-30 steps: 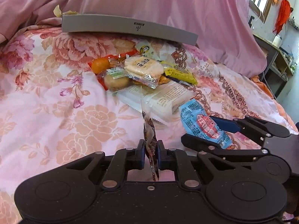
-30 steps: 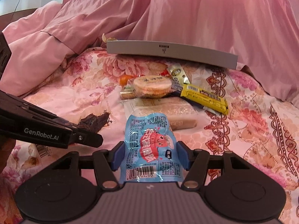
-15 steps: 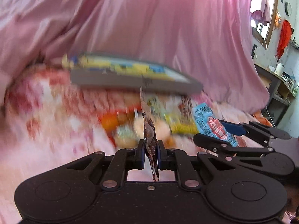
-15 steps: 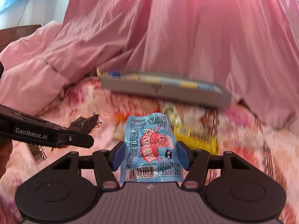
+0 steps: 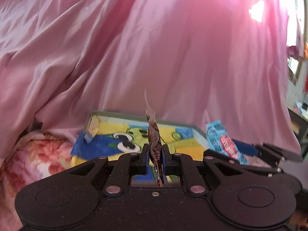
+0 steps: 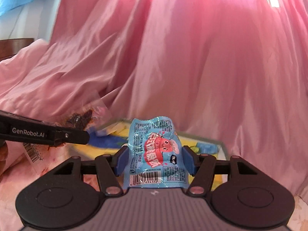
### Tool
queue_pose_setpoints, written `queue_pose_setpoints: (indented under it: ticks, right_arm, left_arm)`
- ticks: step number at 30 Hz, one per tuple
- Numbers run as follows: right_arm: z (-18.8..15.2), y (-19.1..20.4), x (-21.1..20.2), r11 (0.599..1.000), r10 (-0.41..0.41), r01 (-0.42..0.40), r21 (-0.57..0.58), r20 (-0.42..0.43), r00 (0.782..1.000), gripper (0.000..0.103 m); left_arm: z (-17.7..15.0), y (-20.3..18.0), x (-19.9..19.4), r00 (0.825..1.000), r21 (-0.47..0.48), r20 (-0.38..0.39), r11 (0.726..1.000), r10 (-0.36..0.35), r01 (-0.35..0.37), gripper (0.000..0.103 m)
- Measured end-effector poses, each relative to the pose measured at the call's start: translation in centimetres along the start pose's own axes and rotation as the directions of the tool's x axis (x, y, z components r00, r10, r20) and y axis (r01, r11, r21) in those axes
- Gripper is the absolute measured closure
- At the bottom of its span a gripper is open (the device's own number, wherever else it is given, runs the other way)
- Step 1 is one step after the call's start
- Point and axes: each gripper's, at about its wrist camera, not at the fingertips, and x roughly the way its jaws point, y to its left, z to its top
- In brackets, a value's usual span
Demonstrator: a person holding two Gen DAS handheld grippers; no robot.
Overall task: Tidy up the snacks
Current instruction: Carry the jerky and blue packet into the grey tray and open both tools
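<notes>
Your left gripper [image 5: 155, 158] has its jaws pressed nearly together on a thin dark-red snack packet [image 5: 153, 134], which stands edge-on between the pads with its clear top sticking up above the fingertips. Your right gripper [image 6: 155, 159] pinches a blue snack pouch [image 6: 154, 152] by its two sides, jaws about half spread, the pouch upright with its barcode end nearest you and the red cartoon print facing the camera. Just ahead of and below both tools lies a shallow grey tray [image 5: 123, 114] with a yellow, blue and green picture on its floor; a small pale packet [image 5: 93, 126] leans in its far left corner as seen from your left tool. From your left tool, the right gripper and its blue pouch sit just to the right; from your right tool, the left gripper comes in from the left edge. Pink satin fabric [image 6: 192, 57] rises behind the tray, and a floral bedspread [image 5: 38, 154] lies below left of your left tool.
</notes>
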Motion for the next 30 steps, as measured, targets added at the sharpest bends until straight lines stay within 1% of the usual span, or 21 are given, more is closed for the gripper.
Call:
queue_pose_setpoints:
  ticks: [4, 11, 16, 22, 23, 24, 25, 26, 27, 28, 29, 30]
  right_arm:
    - [0.4, -1.0, 3.0, 0.998, -0.015, 0.016, 0.053, -0.013, 1.000, 0.039]
    - [-0.8, -1.9, 7.3, 0.996, -0.017, 0.023, 0.089, -0.066, 0.998, 0.038]
    - [-2.1, -2.0, 9.1, 0.993, -0.008, 0.021, 0.116, -0.116, 0.993, 0.038]
    - [-3.0, -2.0, 9.8, 0.992, 0.006, 0.014, 0.129, -0.149, 0.989, 0.037]
    - [-2.9, -2.1, 9.9, 0.991, 0.008, 0.012, 0.131, -0.153, 0.988, 0.037]
    - [-2.8, -2.0, 10.0, 0.991, 0.009, 0.012, 0.132, -0.155, 0.988, 0.036]
    - [-2.8, -1.9, 10.0, 0.991, 0.008, 0.012, 0.130, -0.156, 0.988, 0.035]
    - [-2.9, -1.8, 10.0, 0.992, 0.009, 0.012, 0.126, -0.160, 0.987, 0.035]
    - [-2.9, -1.8, 9.9, 0.992, 0.006, 0.014, 0.122, -0.159, 0.987, 0.034]
    - [-2.8, -1.8, 9.7, 0.993, 0.001, 0.017, 0.117, -0.154, 0.988, 0.030]
    - [-2.7, -1.6, 9.6, 0.993, -0.002, 0.018, 0.113, -0.147, 0.989, 0.027]
    - [-2.6, -1.6, 9.3, 0.994, -0.005, 0.020, 0.109, -0.136, 0.991, 0.021]
  left_arm:
    - [0.9, 0.8, 2.6, 1.000, -0.011, -0.003, 1.000, 0.016, -0.016, 0.090]
    - [1.0, 3.2, 6.4, 0.997, -0.066, -0.048, 0.996, 0.054, -0.057, 0.090]
    - [0.4, 4.4, 8.0, 0.993, -0.083, -0.094, 0.994, 0.070, -0.078, 0.090]
    - [-0.4, 5.1, 9.0, 0.985, -0.085, -0.146, 0.990, 0.096, -0.109, 0.089]
    - [-0.4, 5.1, 9.0, 0.984, -0.080, -0.147, 0.990, 0.104, -0.117, 0.083]
    - [-0.5, 5.0, 8.8, 0.982, -0.074, -0.145, 0.989, 0.117, -0.129, 0.070]
    - [-0.5, 5.0, 8.7, 0.981, -0.068, -0.148, 0.989, 0.122, -0.134, 0.063]
    - [-0.5, 4.9, 8.5, 0.981, -0.063, -0.152, 0.989, 0.123, -0.134, 0.049]
    - [-0.6, 4.8, 8.3, 0.981, -0.057, -0.148, 0.989, 0.124, -0.133, 0.043]
    - [-0.6, 4.7, 8.1, 0.982, -0.052, -0.140, 0.990, 0.124, -0.133, 0.041]
    - [-0.7, 4.6, 7.7, 0.983, -0.045, -0.133, 0.990, 0.126, -0.133, 0.035]
    - [-0.8, 4.4, 7.4, 0.984, -0.039, -0.122, 0.990, 0.131, -0.136, 0.028]
